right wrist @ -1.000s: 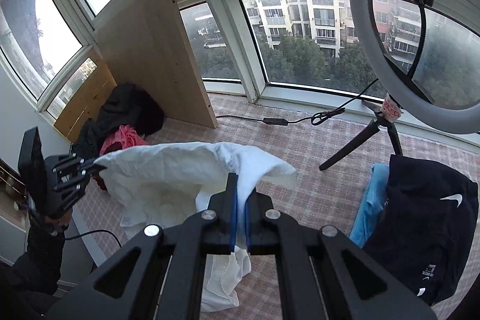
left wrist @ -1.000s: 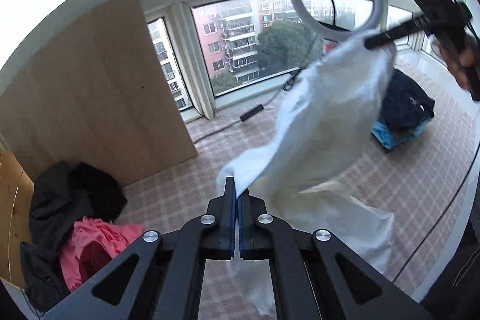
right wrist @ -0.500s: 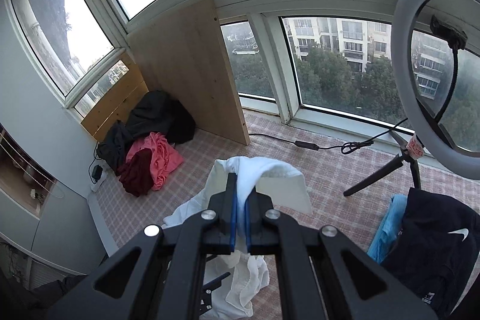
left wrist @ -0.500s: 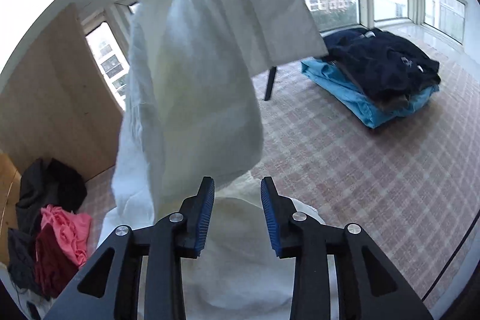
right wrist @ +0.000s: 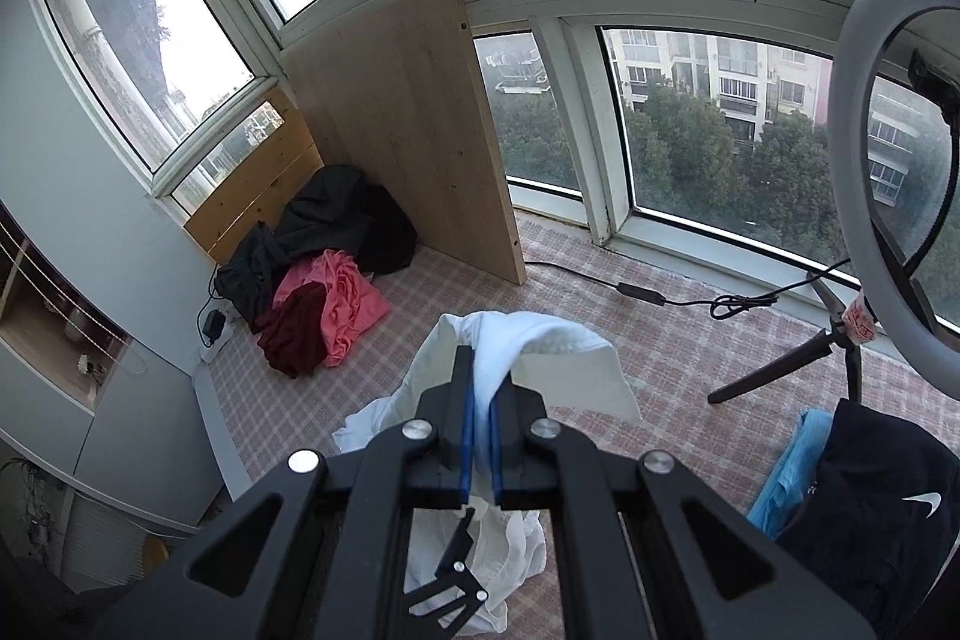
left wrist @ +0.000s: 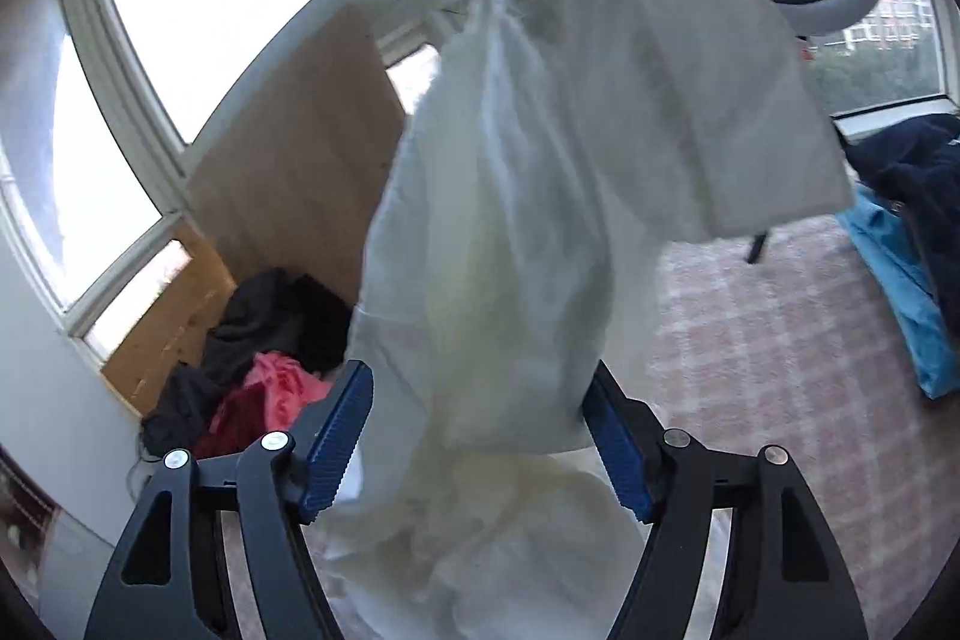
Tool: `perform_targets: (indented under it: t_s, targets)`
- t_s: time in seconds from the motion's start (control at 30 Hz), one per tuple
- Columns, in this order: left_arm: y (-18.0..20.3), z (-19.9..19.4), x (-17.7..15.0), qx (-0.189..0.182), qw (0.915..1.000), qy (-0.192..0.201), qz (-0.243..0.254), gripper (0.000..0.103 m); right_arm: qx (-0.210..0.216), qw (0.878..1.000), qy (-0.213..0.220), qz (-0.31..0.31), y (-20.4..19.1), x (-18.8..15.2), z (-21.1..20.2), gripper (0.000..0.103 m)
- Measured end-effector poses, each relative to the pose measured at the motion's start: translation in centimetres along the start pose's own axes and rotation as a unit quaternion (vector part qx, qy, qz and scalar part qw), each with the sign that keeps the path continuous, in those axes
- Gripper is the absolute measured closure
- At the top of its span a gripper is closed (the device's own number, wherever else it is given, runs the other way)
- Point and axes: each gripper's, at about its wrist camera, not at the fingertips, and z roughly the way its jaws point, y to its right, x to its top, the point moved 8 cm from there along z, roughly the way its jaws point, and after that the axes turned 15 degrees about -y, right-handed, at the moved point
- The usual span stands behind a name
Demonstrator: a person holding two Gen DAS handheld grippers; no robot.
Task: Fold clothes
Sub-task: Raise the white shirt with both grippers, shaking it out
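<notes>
A white garment hangs in a long fall from my right gripper, which is shut on its top edge. In the right wrist view the white garment drapes over the pinched fingers, and its lower part trails to the checked floor. My left gripper is low at the hanging cloth with its jaws opening wide. The fabric falls between its blue pads, and they do not press on it. The left gripper shows small below the right one.
A heap of black, pink and dark red clothes lies by a leaning wooden board. A ring light on a tripod stands at the right, and its cable runs across the floor. Navy and blue folded clothes lie at the near right.
My left gripper let go of the garment's corner and spread its jaws wide, swinging in under the cloth. The right gripper kept its hold, and the garment now hangs straight down.
</notes>
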Motion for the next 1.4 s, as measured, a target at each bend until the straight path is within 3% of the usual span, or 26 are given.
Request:
perform_targets:
  t_s: [0.17, 0.23, 0.27, 0.33, 0.37, 0.4, 0.47, 0.57, 0.67, 0.77, 0.87, 1.07, 1.23, 1.4]
  targets:
    - [-3.5, 1.3, 1.5, 0.045, 0.9989, 0.009, -0.009, 0.033, 0.011, 1.0, -0.006, -0.012, -0.4, 0.2, 0.4, 0.099]
    - [-4.2, 2.4, 1.9, 0.043, 0.9991, 0.003, 0.002, 0.033, 0.016, 1.0, -0.006, -0.017, -0.8, 0.4, 0.5, 0.099]
    - [-4.2, 3.2, 1.9, 0.026, 0.9996, -0.006, 0.013, 0.036, 0.016, 1.0, -0.006, -0.02, -0.9, 0.4, 0.5, 0.099]
    - [-3.9, 4.8, 1.6, -0.016, 0.999, -0.027, 0.031, 0.061, 0.012, 1.0, -0.005, -0.026, -1.2, 0.4, 0.4, 0.099]
    - [-3.5, 5.5, 1.3, -0.045, 0.9976, -0.04, 0.035, 0.084, 0.01, 1.0, -0.004, -0.028, -1.3, 0.4, 0.3, 0.099]
    - [-3.2, 6.1, 1.0, -0.075, 0.995, -0.053, 0.038, 0.101, 0.009, 1.0, -0.004, -0.029, -1.4, 0.3, 0.3, 0.099]
    - [-3.1, 6.8, 0.6, -0.126, 0.9882, -0.074, 0.047, 0.101, 0.004, 1.0, 0.002, -0.03, -1.6, 0.2, 0.2, 0.099]
    - [-4.8, 5.3, 1.3, -0.177, 0.9807, -0.066, 0.051, 0.101, -0.011, 0.999, 0.021, -0.033, -2.4, -0.1, -0.7, 0.099]
    - [-8.1, 1.9, 3.7, -0.194, 0.9797, -0.024, 0.046, 0.101, -0.016, 0.998, 0.05, -0.037, -4.1, 0.4, -3.6, 0.099]
    - [-13.0, -1.8, 7.1, -0.237, 0.9708, 0.015, 0.03, 0.101, -0.035, 0.994, 0.088, -0.044, -6.7, 1.2, -7.9, 0.099]
    - [-18.8, -6.4, 11.0, -0.221, 0.9715, 0.081, 0.024, 0.101, -0.045, 0.989, 0.13, -0.052, -10.2, 2.2, -13.3, 0.099]
    - [-29.7, -15.1, 16.1, -0.219, 0.9589, 0.176, 0.038, 0.101, -0.074, 0.976, 0.196, -0.063, -18.9, 3.0, -23.4, 0.099]
    - [-34.3, -21.1, 16.8, -0.177, 0.9497, 0.239, 0.096, 0.101, -0.094, 0.958, 0.264, -0.065, -25.8, 2.8, -30.1, 0.099]
    - [-36.6, -24.5, 15.4, -0.183, 0.9354, 0.266, 0.144, 0.101, -0.118, 0.939, 0.318, -0.062, -32.0, 2.7, -35.5, 0.099]
